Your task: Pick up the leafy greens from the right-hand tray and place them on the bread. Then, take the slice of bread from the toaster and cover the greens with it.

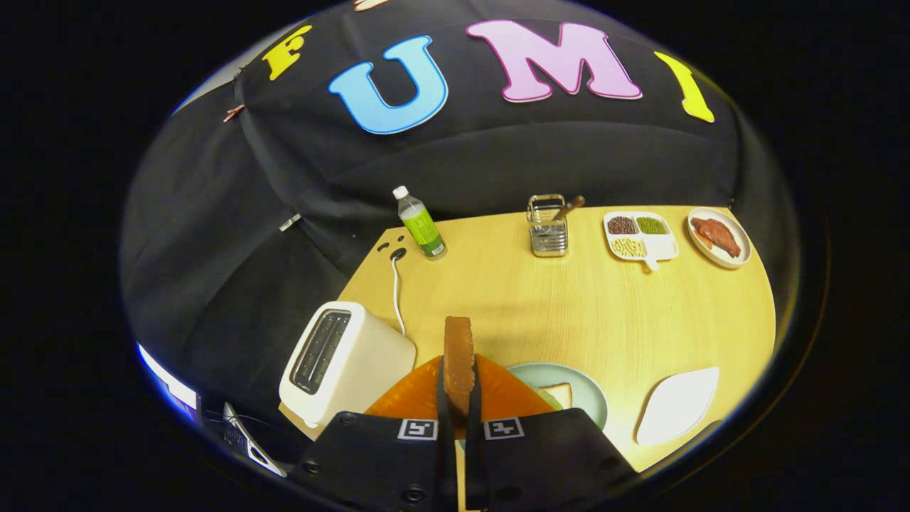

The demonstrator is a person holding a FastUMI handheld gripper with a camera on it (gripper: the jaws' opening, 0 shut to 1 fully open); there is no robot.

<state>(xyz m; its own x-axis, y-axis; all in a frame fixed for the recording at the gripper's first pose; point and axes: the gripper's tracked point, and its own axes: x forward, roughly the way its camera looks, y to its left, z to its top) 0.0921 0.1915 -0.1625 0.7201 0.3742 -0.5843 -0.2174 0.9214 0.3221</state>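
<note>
Nearest item: my fingers (458,398), drawn close and pinching a slice of bread (458,355) between them; the slice stands upright on edge, its browned crust showing, lifted clear of the toaster.

Bench (540,313): pale wood top carrying everything below, with black cloth as the booth wall behind it.

Toaster (341,363): white, two-slot, just ahead of my fingers on their left side, near the bench's near edge. Its slots look dark; I cannot tell whether anything sits inside. White cord (395,299) runs from behind it to a port at the bench's far left corner.

Orange mat (419,395): textured, directly under and around my fingers, largely hidden by them.

Pale green plate (579,387): just beside the mat on the right of my fingers. On it lies a second slice of bread (561,393), flat, with a sliver of leafy greens (544,397) showing at its edge; most of both is hidden behind my right finger.

White tray (675,405): tilted oblong, on the right of the plate, near the bench's near edge.

Divided dish (640,236): white, far side of bench, compartments holding brown, green and pale grains.

Small round plate (718,237): farthest right, holding reddish-brown slices of meat.

Wire utensil holder (547,227): metal, far centre, a brown handle leaning out.

Bottle (421,222): clear with green label and white cap, far left, near the cord port.
</note>
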